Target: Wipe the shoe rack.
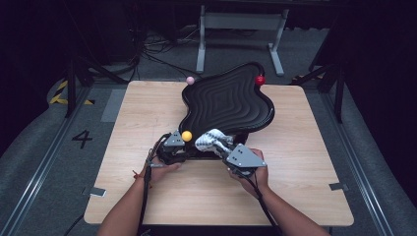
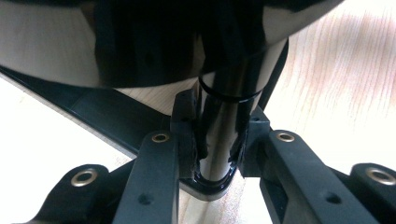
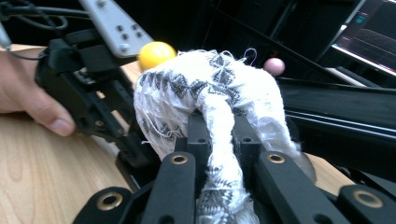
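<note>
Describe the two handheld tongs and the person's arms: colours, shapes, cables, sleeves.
Both tongs are black, each with two flat jaws pinned by brass-coloured rivets. The left tongs and the right tongs each carry a grey three-cornered plate dotted with small holes on top. A thin black cable trails back from each along the forearm. The forearms are bare, with no sleeves or gloves visible.

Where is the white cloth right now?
The white cloth is pinched in the right gripper, at the near edge of the black wavy tray, right of the yellow ball.
</note>
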